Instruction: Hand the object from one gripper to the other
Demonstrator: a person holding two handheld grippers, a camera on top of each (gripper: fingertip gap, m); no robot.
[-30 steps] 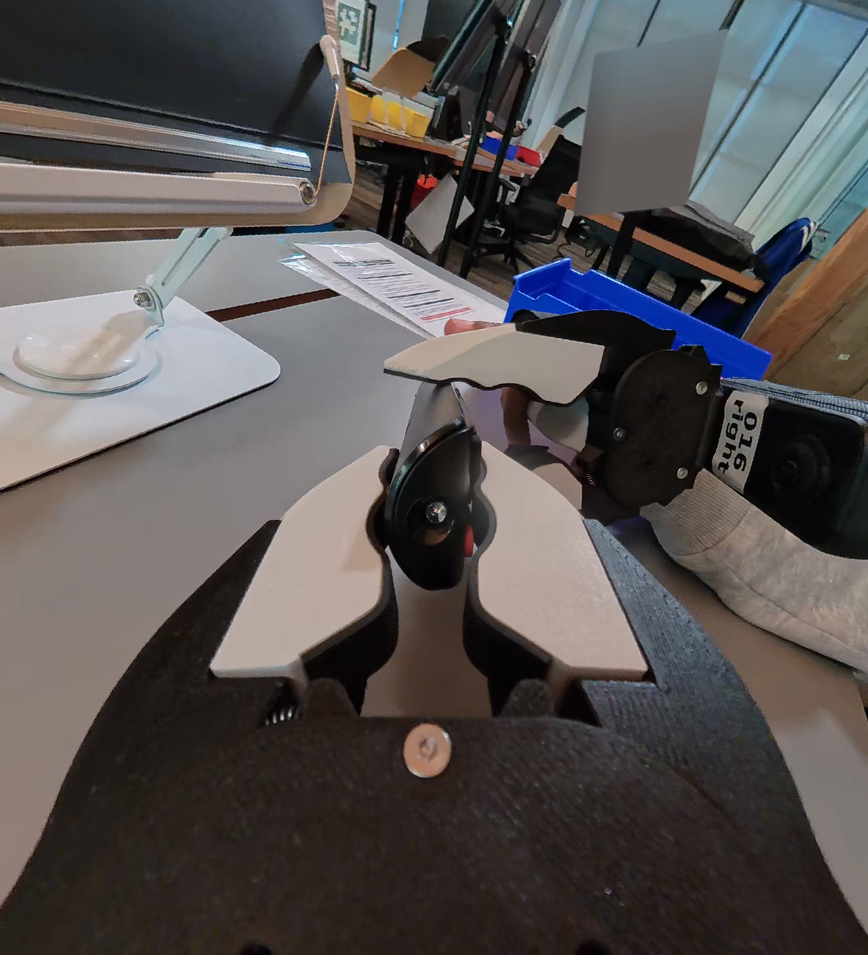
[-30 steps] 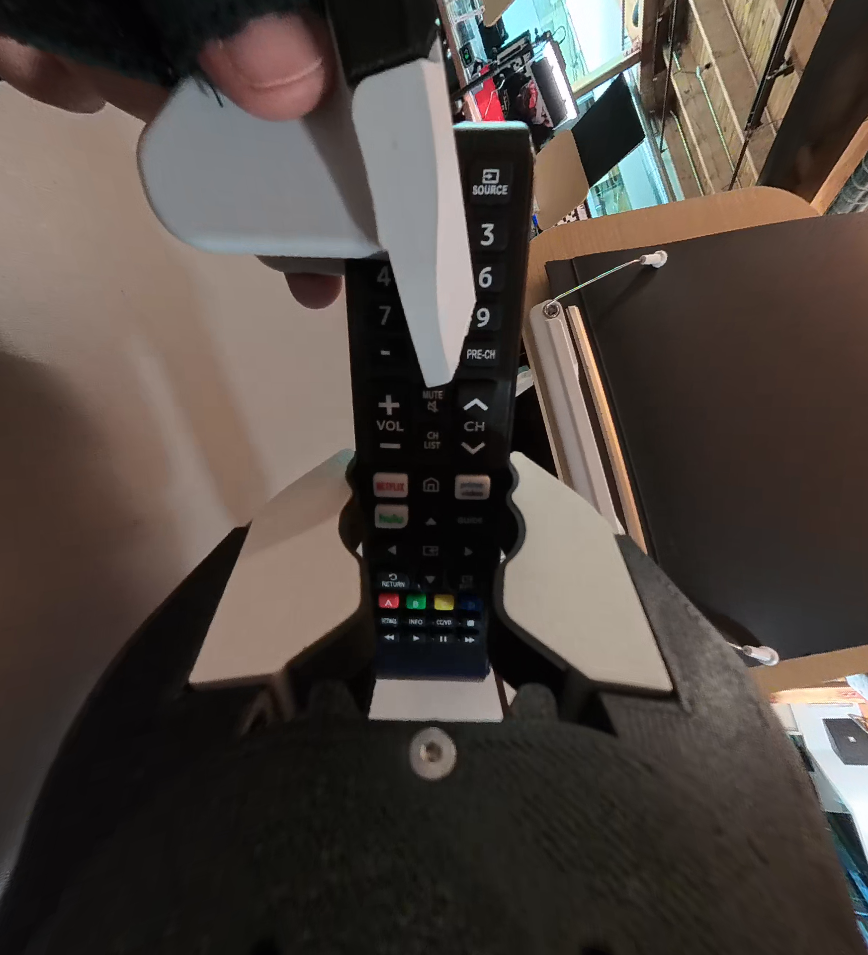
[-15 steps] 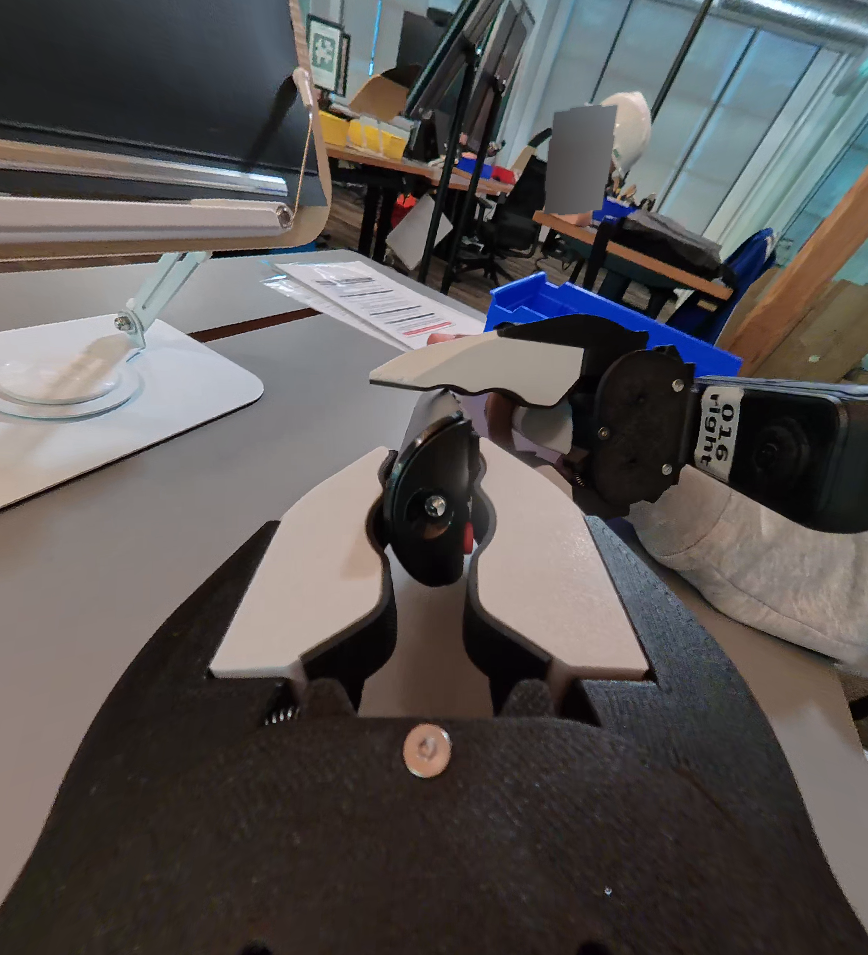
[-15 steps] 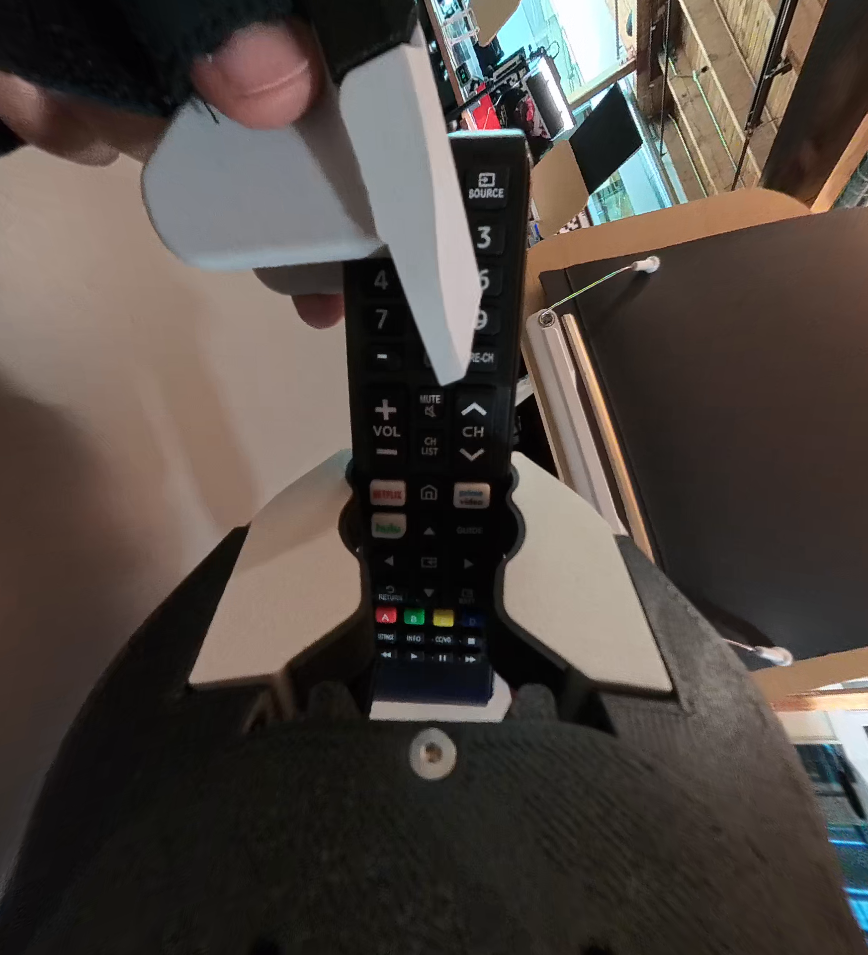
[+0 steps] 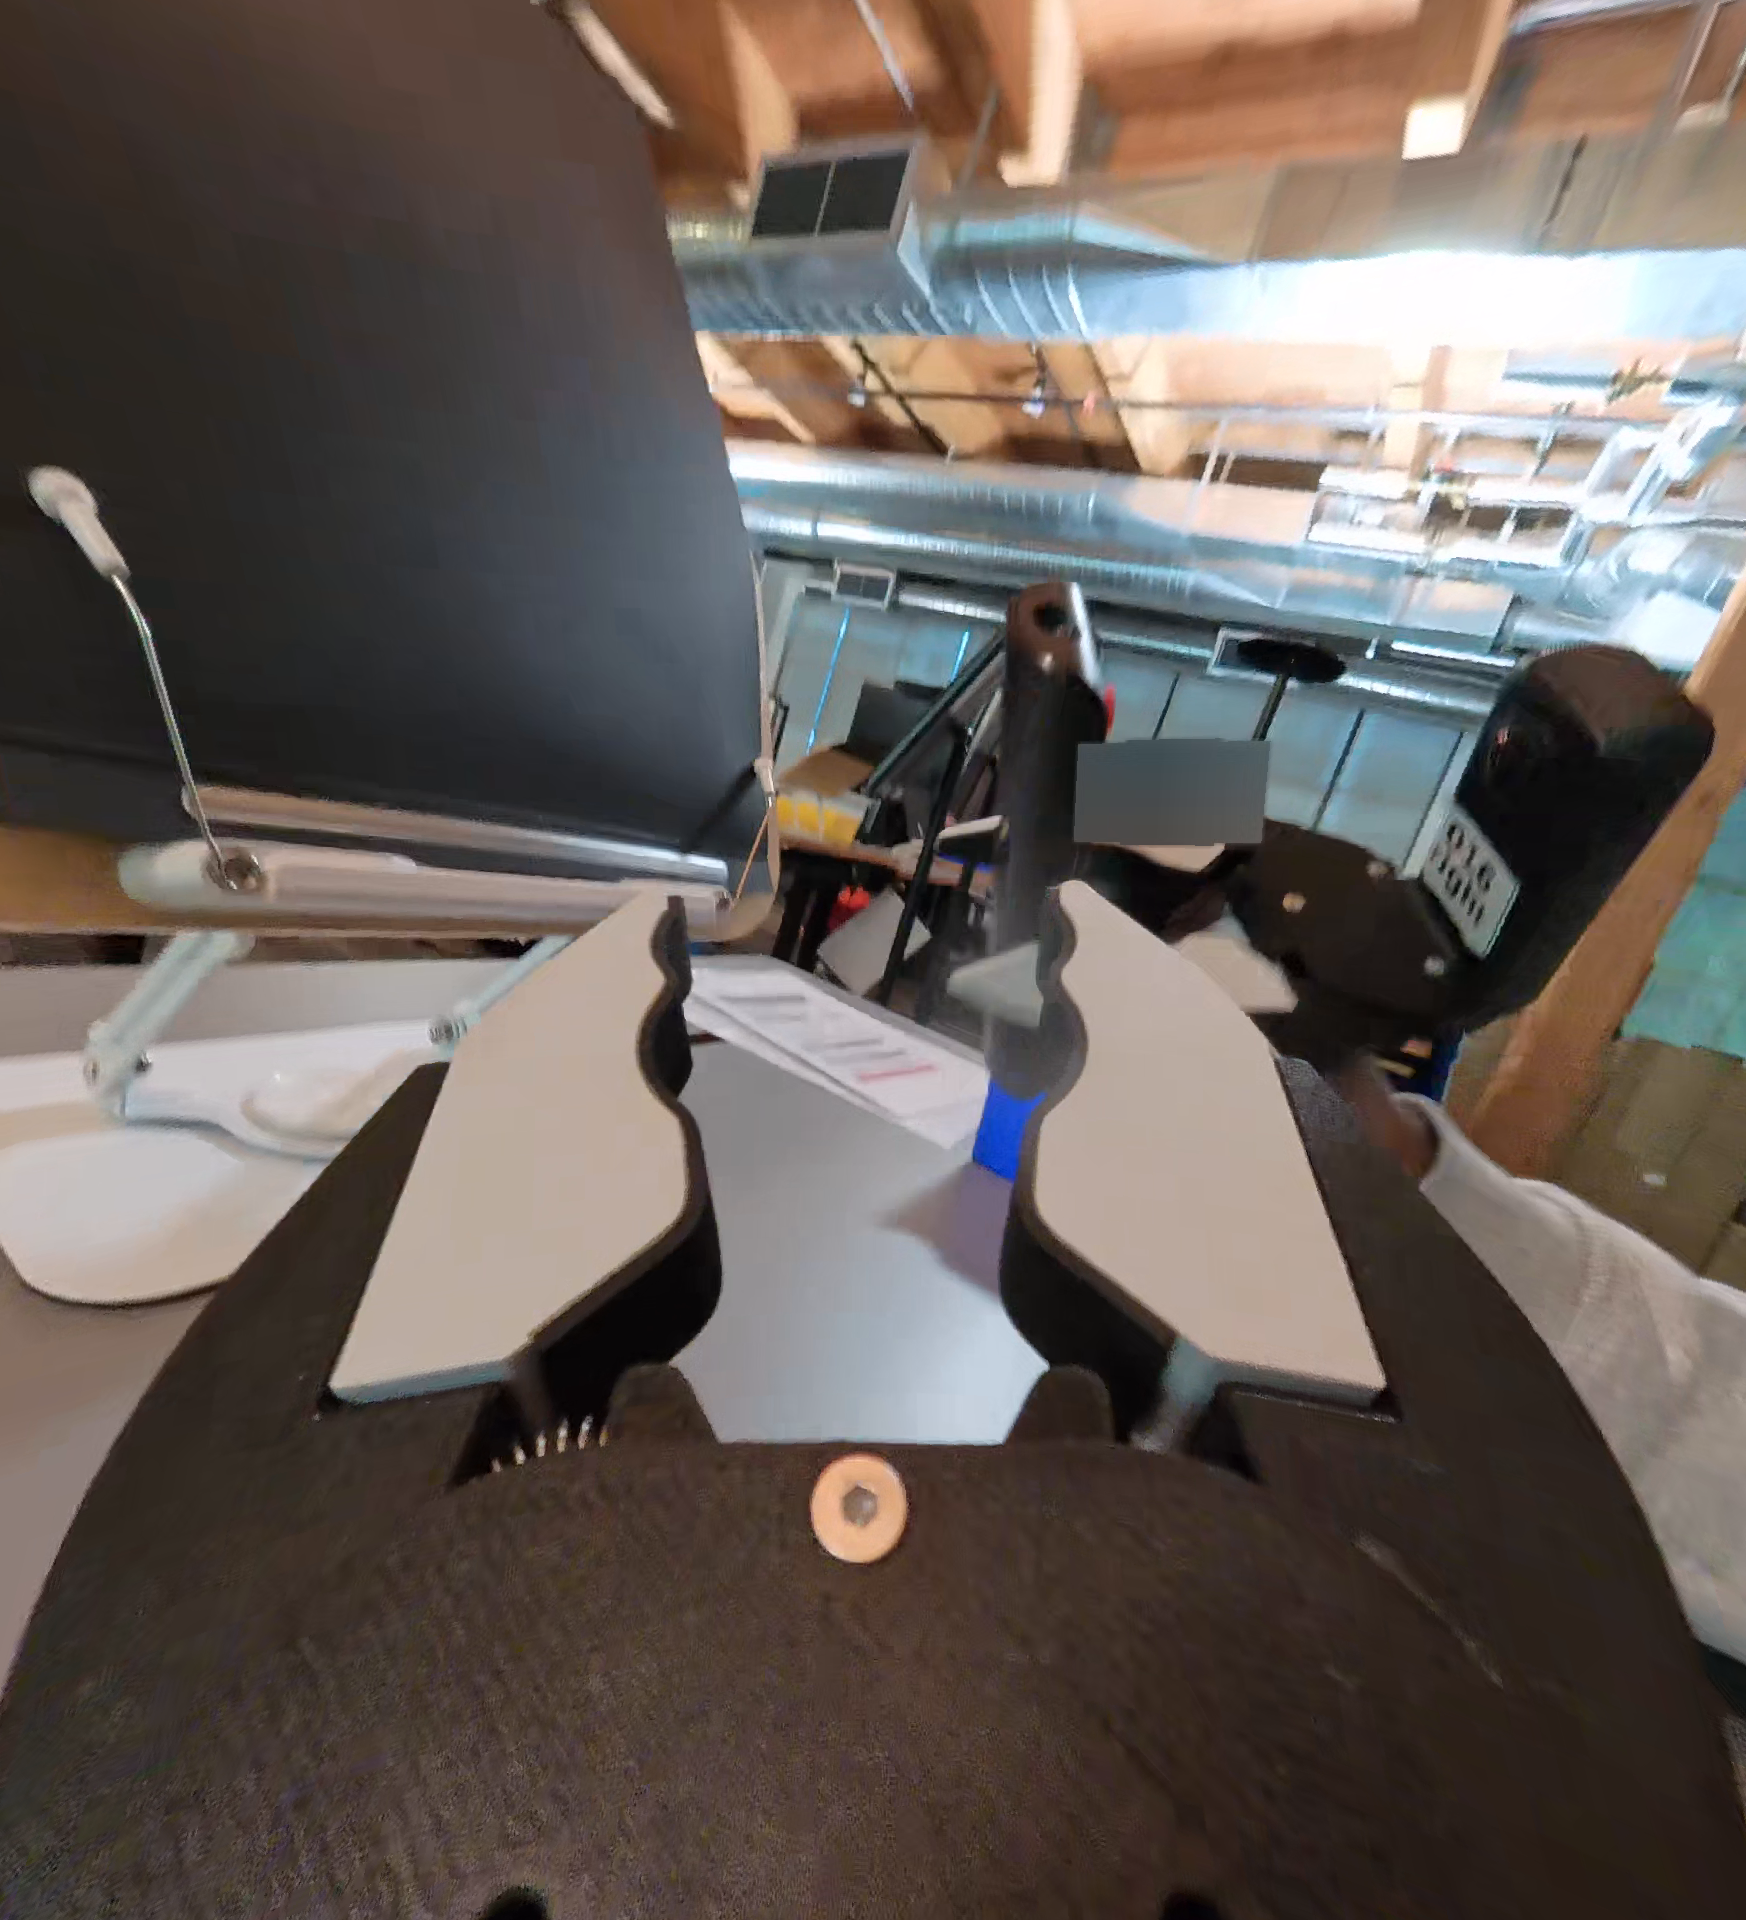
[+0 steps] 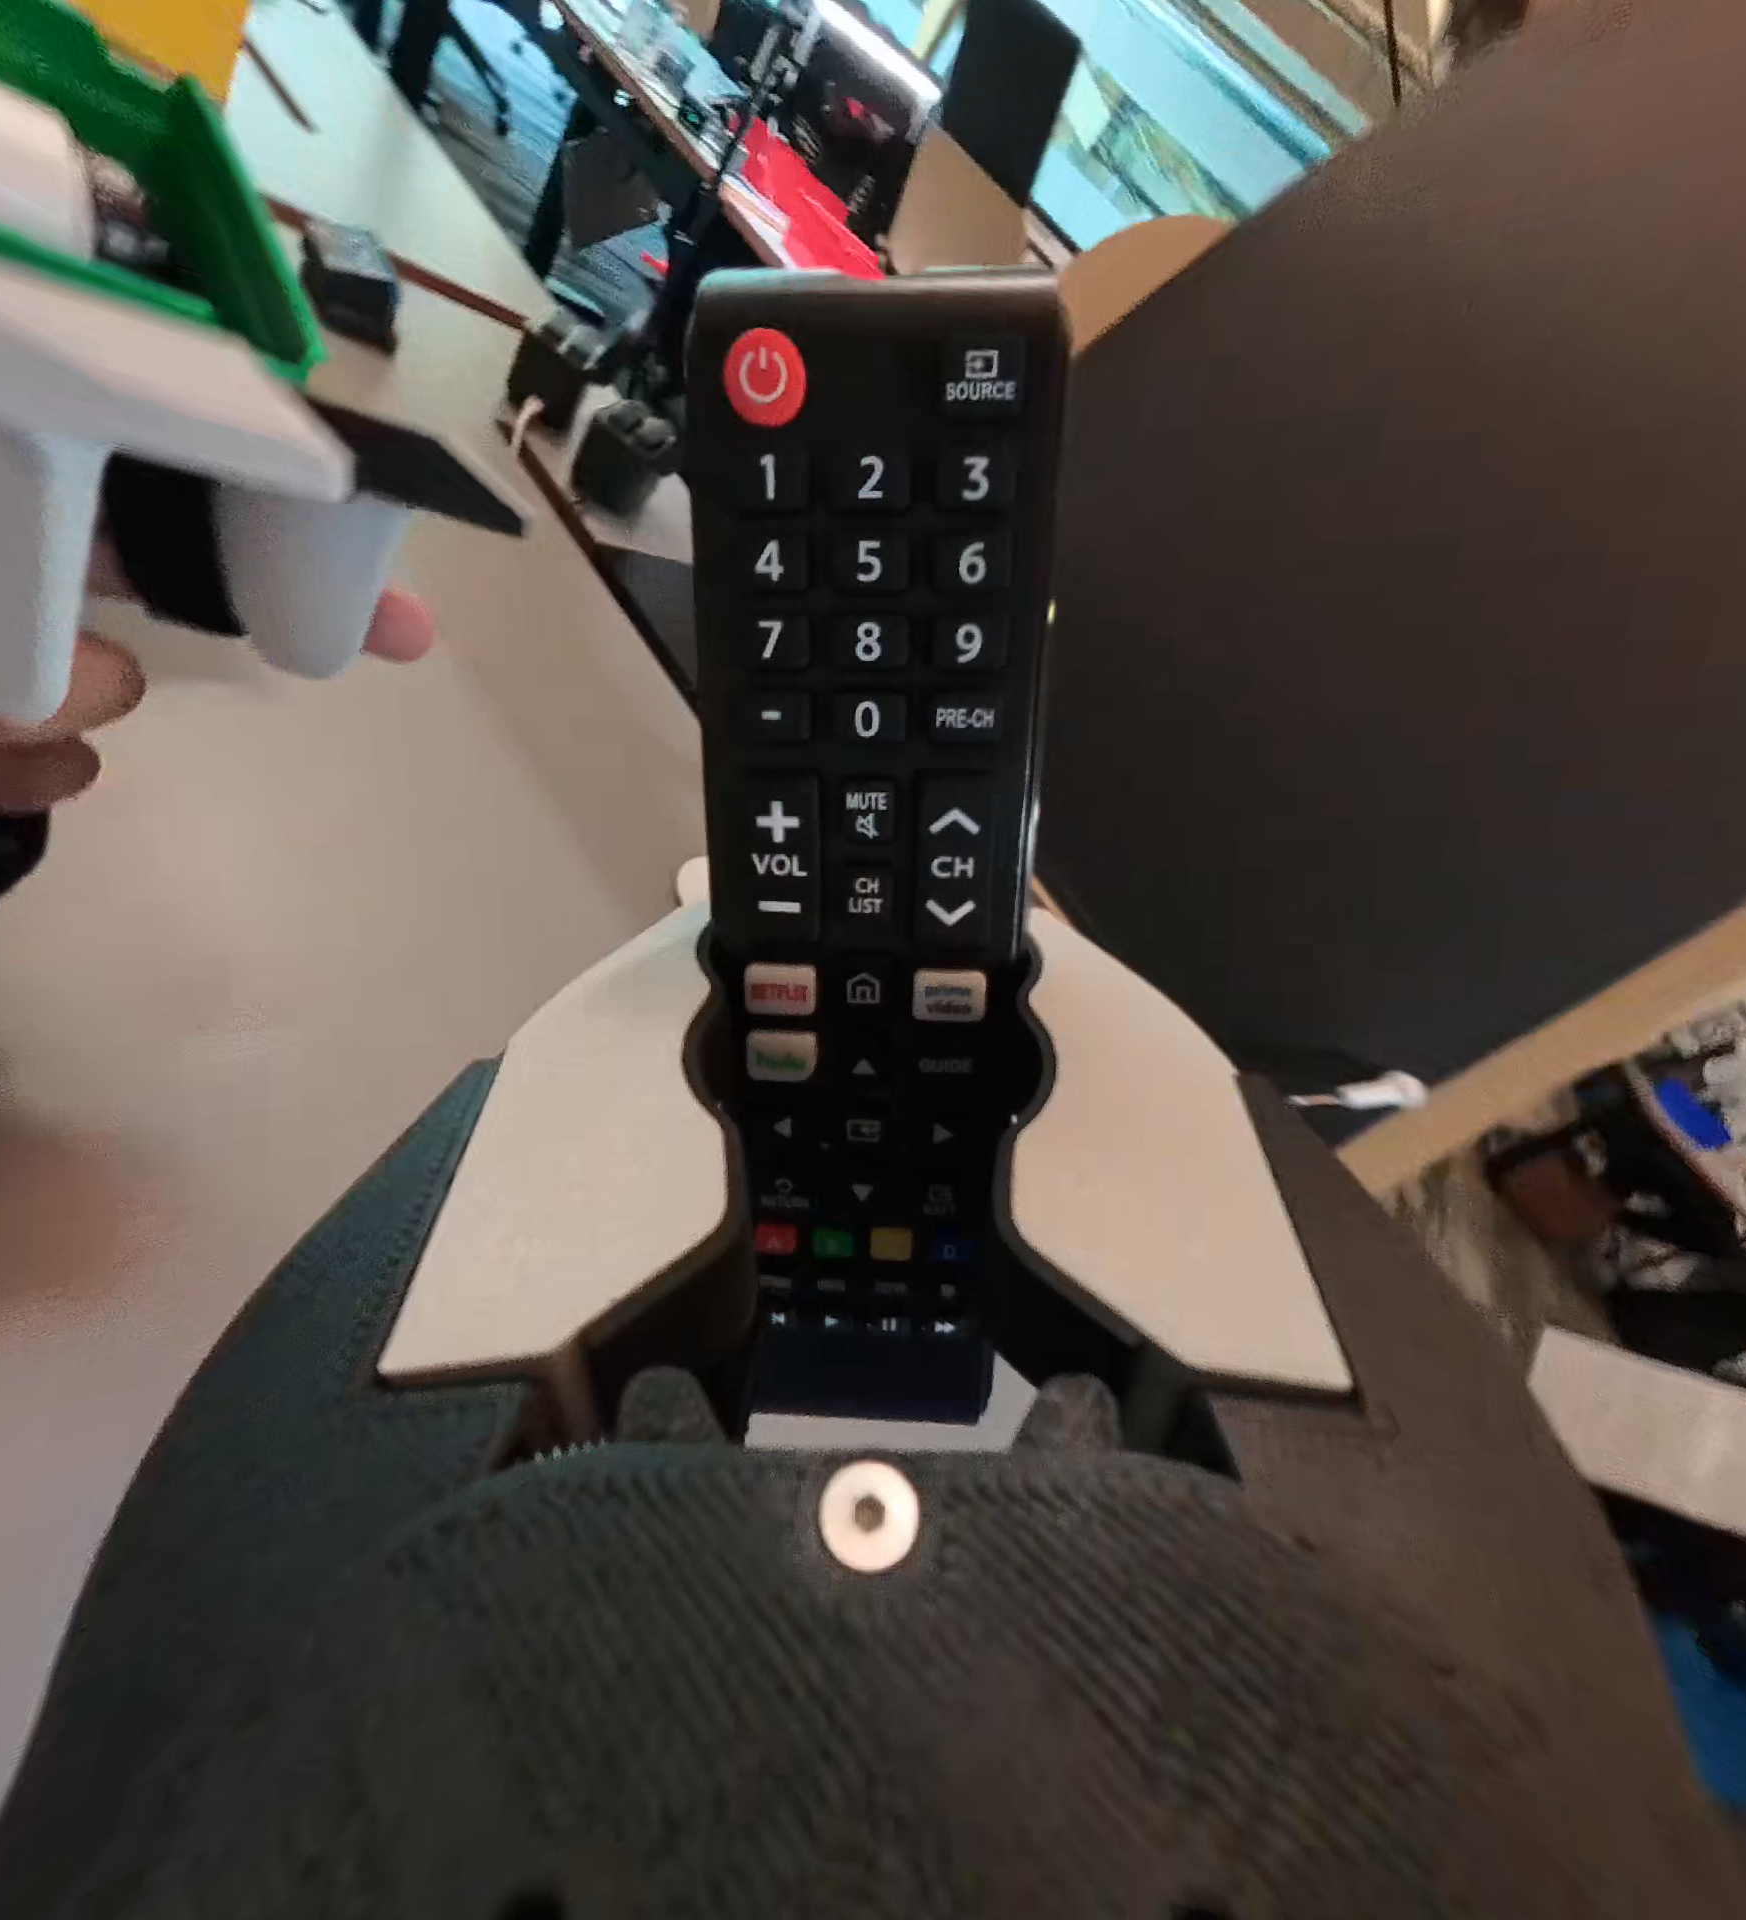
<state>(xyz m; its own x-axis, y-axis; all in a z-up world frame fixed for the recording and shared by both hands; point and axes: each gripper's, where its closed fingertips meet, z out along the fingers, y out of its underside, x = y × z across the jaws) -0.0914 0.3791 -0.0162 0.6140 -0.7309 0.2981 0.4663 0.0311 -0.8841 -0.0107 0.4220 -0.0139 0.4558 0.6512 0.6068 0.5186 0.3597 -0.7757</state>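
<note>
Here, left hand-held gripper (image 5: 864,997) spread apart, right hand-held gripper (image 6: 864,997) clamping remote (image 6: 869,665), black panel (image 6: 1420,582) beside.

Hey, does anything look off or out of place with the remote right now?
Nothing stands out. The remote sits straight between the right gripper fingers, buttons facing the camera, no visible damage. The left gripper is open, empty and clear of it.

The left gripper (image 5: 864,1039) stands spread wide over the grey counter (image 5: 827,1278) with nothing between its fingers. Beyond its right finger, the right gripper (image 5: 999,982) holds a black remote (image 5: 1033,790) upright (seen edge-on). A black board on a white stand (image 5: 110,1174) sits left.
</note>
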